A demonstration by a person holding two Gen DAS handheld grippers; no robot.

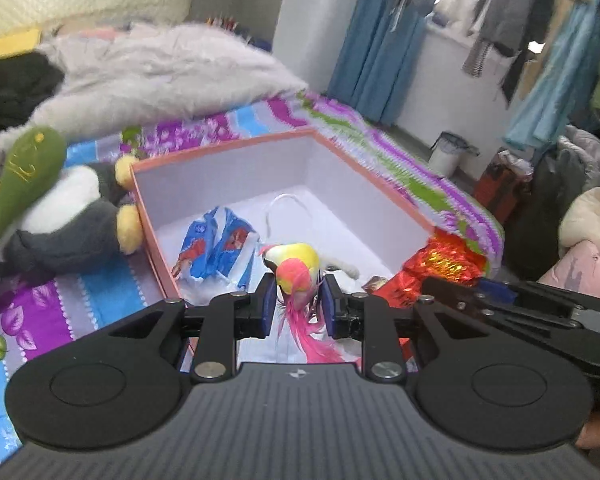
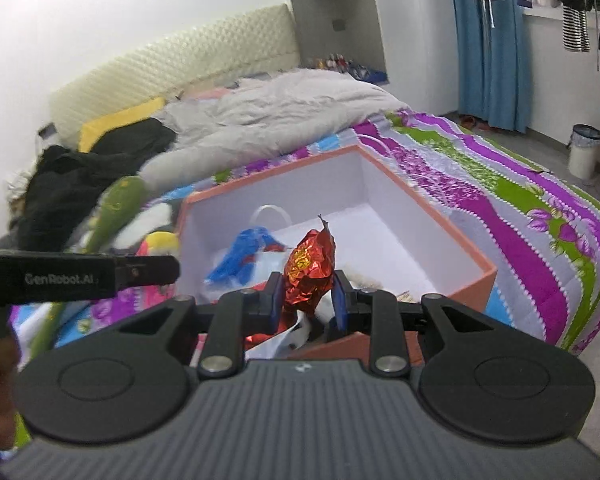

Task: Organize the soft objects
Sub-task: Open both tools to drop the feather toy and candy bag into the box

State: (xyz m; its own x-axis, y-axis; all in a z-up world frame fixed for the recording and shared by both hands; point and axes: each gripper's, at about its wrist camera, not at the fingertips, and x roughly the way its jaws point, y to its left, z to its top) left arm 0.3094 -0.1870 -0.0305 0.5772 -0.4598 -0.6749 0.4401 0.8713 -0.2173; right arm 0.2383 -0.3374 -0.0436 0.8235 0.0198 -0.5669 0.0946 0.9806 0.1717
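The left gripper [image 1: 298, 300] has its jaws squeezed on a little toy bird [image 1: 296, 270] with pink tail feathers. The right gripper [image 2: 306, 296] has its jaws squeezed on a shiny red foil pack [image 2: 310, 266]. Just past both pairs of jaws sits the open orange box [image 1: 228, 145] on the bed. A blue packet [image 1: 216, 246] already lies inside it. This looks like the putting-in step. Next, each gripper should reach over the box, then let its jaws go apart so the soft things drop in.
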